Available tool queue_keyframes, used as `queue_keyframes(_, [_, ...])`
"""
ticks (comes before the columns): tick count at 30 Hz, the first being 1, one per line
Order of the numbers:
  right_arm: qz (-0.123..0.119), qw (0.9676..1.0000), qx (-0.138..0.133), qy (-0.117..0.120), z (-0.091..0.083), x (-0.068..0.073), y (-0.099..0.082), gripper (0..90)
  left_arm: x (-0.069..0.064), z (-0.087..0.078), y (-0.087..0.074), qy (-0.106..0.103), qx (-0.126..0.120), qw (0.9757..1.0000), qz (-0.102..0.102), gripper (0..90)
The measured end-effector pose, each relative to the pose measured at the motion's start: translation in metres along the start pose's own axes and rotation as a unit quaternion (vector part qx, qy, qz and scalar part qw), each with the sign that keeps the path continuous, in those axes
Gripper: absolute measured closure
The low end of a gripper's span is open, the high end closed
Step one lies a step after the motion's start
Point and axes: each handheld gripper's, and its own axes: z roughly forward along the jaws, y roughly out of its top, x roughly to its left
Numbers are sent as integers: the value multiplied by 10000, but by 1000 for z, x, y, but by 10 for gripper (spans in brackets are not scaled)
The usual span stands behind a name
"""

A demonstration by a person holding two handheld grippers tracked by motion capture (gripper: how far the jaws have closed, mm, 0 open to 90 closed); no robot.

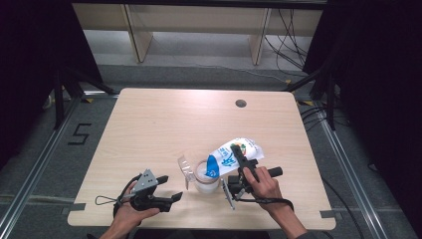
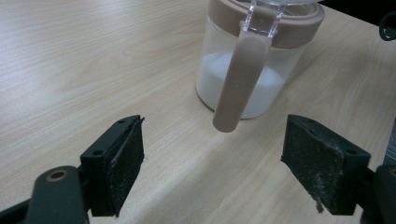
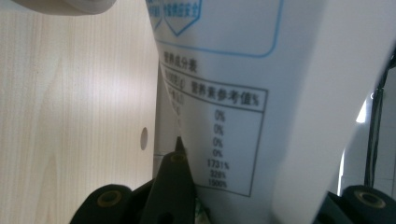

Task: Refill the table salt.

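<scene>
High view: bag (image 1: 234,154) clamped in right tongs (image 1: 240,167), tilted over jar (image 1: 205,180).

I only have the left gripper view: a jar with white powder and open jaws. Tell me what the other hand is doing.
Observer: The right hand-held gripper is shut on a white and blue bag, tipped over the jar.
Operator: Report the jar's lid.
Observer: In the high view the clear lid stands flipped open on the jar's left side.
Operator: Check the rest of the table.
Observer: The table has a dark round hole near its far edge.
</scene>
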Motion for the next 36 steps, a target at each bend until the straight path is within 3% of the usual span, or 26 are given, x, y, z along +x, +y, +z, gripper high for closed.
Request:
queue_keyframes(1, [71,9999,67,29,-1,1,0,807,0,0,0,23,-21,10000,12,202])
queue_keyframes(2, [-202,9998,-31,0,0,-4,1,807,0,0,0,30,-30,10000,9,202])
queue_keyframes(3, [13,10000,17,7,-1,-1,0,807,0,0,0,15,-21,10000,55,202])
queue_keyframes(5, [193,9997,105,91,-2,1,0,808,0,0,0,4,4,10000,15,201])
queue_keyframes(7, [203,9997,36,90,-2,0,-1,808,0,0,0,-12,24,10000,17,202])
queue_keyframes(8, [-91,9999,-52,61,-1,-5,0,808,0,0,0,-12,25,10000,17,202])
queue_keyframes(9, [-100,9999,-70,44,-1,-6,0,808,0,0,0,-17,30,10000,25,202])
queue_keyframes(11, [2,9999,-60,89,-2,-6,0,808,1,0,1,-27,29,9999,108,202])
queue_keyframes(12, [248,9996,-55,135,-1,-3,-1,809,1,0,0,-3,-6,10000,96,202])
queue_keyframes(13, [288,9995,-31,161,-2,-3,-2,809,0,0,0,-18,20,10000,5,202])
queue_keyframes(16, [369,9991,-107,203,-1,-6,-3,810,1,0,0,-17,26,10000,44,202])
queue_keyframes(19, [763,9965,-112,316,-2,-8,-5,812,1,-1,1,-23,25,10000,90,202])
queue_keyframes(20, [777,9962,-208,321,0,-9,-6,812,1,0,1,-10,4,10000,91,201])
queue_keyframes(22, [927,9949,-144,380,-1,-8,-7,813,1,-1,1,-23,24,9999,95,202])
queue_keyframes(25, [934,9947,-169,402,-1,-9,-9,814,1,0,1,-3,-9,10000,89,202])
queue_keyframes(29, [1119,9925,-187,459,-1,-11,-10,814,1,0,0,-1,-14,10000,88,202])
queue_keyframes(30, [899,9948,-211,421,-1,-16,-11,815,1,0,0,0,-15,10000,83,202])
queue_keyframes(31, [1241,9909,-176,491,-2,-12,-11,815,1,-1,0,14,-4,9999,99,202])
queue_keyframes(32, [1417,9883,-86,564,-3,-12,-11,815,1,-1,1,1,-9,10000,93,202])
queue_keyframes(35, [1600,9851,-132,622,-3,-13,-13,816,1,0,0,11,-4,10000,96,202])
queue_keyframes(36, [1573,9853,-185,633,-3,-15,-14,816,1,0,0,2,-13,10000,79,202])
